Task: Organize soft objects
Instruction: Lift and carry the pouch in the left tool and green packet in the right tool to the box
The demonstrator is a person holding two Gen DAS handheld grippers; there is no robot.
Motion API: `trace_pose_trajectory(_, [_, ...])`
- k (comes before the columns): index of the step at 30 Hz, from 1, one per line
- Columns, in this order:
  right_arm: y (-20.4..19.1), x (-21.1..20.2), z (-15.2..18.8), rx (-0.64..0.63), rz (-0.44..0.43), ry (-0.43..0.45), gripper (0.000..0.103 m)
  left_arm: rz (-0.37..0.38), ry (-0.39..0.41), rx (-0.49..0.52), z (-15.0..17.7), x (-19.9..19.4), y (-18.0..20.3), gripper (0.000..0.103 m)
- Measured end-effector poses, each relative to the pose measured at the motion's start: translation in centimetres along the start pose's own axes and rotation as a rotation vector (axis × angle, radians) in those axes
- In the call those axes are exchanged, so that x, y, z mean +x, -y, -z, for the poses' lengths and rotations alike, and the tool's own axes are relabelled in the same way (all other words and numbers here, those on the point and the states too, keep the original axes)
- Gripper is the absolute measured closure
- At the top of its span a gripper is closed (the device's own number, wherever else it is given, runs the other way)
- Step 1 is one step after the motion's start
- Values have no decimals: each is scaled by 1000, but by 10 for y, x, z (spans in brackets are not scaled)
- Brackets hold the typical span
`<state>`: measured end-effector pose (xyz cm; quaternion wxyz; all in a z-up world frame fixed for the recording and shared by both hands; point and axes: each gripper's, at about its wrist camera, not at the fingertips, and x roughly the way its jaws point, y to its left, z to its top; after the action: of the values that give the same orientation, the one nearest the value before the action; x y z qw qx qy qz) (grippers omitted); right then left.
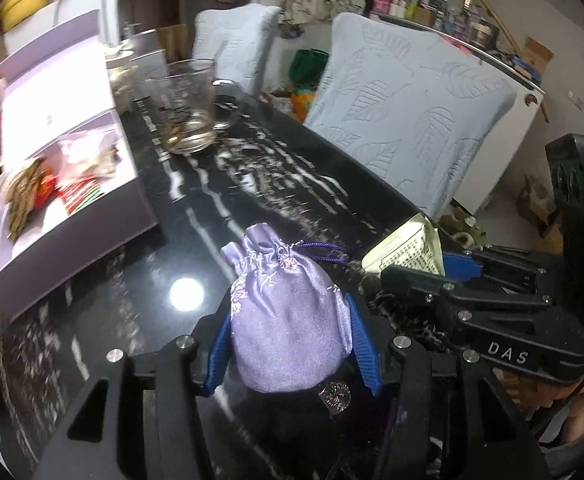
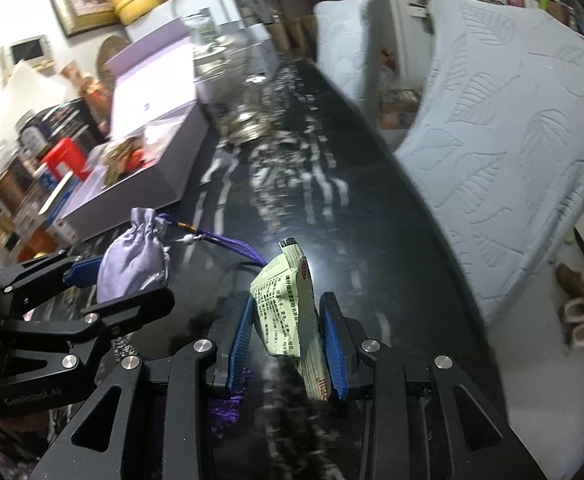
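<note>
Both grippers, left gripper [image 1: 292, 332] and right gripper [image 2: 287, 336], angle downward, fingers clamped.

Between the left gripper's [image 1: 292, 344] blue pads, the lower part of the lilac pouch [image 1: 287, 320] is hidden behind the black frame. Ahead and left of it, the open white box [image 1: 71, 216] runs off the picture's edge, its contents smeared by blur. In the right wrist view, the right gripper [image 2: 287, 340] covers the pale green packet's [image 2: 283, 296] bottom; its small print is unreadable. Farther ahead, the glass vessels [image 2: 247, 120] blur together.
</note>
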<state>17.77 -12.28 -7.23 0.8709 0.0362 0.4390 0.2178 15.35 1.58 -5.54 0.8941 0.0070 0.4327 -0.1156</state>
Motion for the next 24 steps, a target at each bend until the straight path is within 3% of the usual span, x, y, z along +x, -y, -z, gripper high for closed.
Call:
trace_pose_trajectory(14, [-69, -2, 1, -171, -170, -4, 70, -111, 104, -162, 33, -58, -41, 51])
trace_pose_trajectory(24, [-118, -12, 4, -227, -271, 23, 70, -154, 190, -195, 46, -97, -72, 51])
